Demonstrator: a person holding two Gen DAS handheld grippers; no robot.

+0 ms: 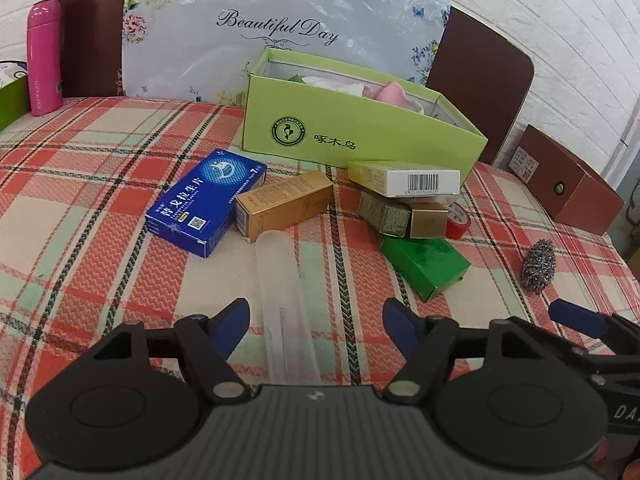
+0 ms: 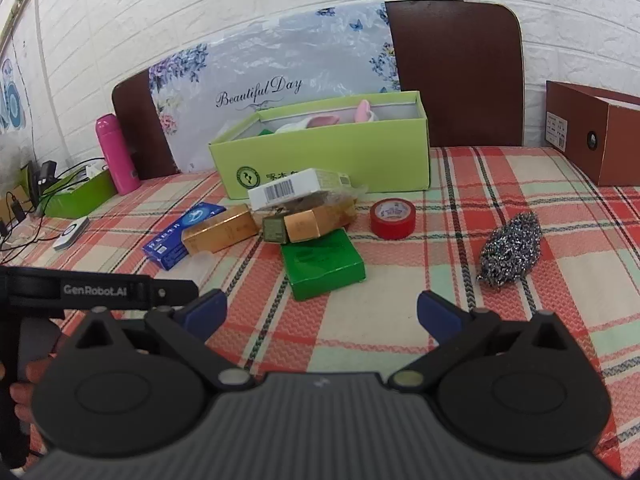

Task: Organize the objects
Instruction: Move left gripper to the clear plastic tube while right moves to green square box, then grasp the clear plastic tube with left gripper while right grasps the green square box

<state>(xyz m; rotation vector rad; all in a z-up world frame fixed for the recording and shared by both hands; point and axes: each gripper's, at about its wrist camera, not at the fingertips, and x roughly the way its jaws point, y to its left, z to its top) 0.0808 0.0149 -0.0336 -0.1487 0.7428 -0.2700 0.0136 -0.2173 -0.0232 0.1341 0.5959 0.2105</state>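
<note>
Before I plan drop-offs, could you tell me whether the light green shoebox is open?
Open: the green shoebox has no lid, and pink items show inside.

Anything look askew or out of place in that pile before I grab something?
Yes. The white barcode box sits tilted on top of the small gold boxes, which overlap the green box: a loose heap rather than a stack. Nothing looks spilled or damaged. Both grippers are open.

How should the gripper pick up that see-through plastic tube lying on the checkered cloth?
Probably best across its middle, coming down from above. The clear tube lies flat and long, pointing away from the left gripper, whose open fingers already sit on either side of it. Its narrow width fits between them. The far end nearly touches the gold box, so gripping nearer this end avoids bumping it.
</note>
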